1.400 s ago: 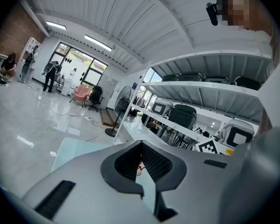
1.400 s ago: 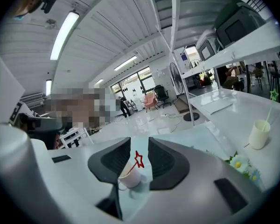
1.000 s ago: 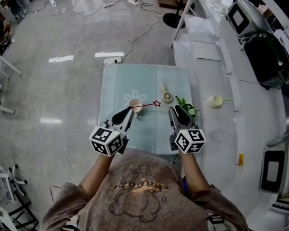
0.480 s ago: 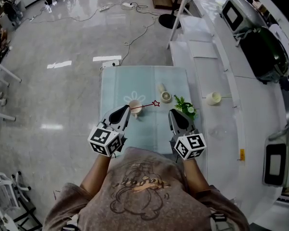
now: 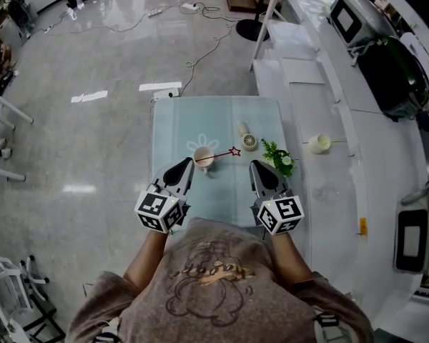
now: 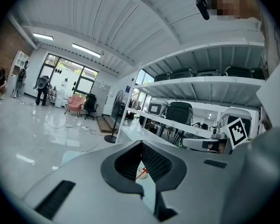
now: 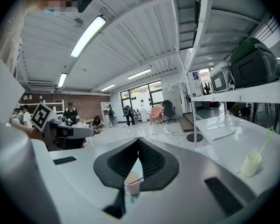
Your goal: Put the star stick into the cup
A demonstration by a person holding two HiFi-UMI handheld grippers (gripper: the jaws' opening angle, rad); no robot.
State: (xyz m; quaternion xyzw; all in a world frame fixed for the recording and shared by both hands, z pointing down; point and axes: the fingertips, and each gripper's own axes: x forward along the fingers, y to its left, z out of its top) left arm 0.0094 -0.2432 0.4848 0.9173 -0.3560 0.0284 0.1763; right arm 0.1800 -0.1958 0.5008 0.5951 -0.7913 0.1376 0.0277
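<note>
A small pale cup (image 5: 204, 157) stands on the light teal table (image 5: 175, 123). The star stick (image 5: 222, 154) leans out of it, its red star (image 5: 235, 151) pointing right. My left gripper (image 5: 189, 162) hovers just in front of the cup, shut and empty. My right gripper (image 5: 256, 164) is to the right of the star; its jaws have just been closing, and now they are shut with nothing between them. The left gripper view shows the cup (image 6: 143, 175) and red stick (image 6: 140, 173) beyond its jaws. The cup (image 7: 133, 185) also sits past the right jaws.
A small white fan (image 5: 249, 143), a little bottle (image 5: 241, 129) and a green plant (image 5: 277, 157) stand on the table's right side. A cream cup with a straw (image 5: 318, 143) is on the white counter to the right. A power strip (image 5: 168, 88) lies on the floor.
The right gripper has drawn back slightly toward the person and its jaws look closed together. The stick stays leaning in the cup; the left gripper has hardly moved.
</note>
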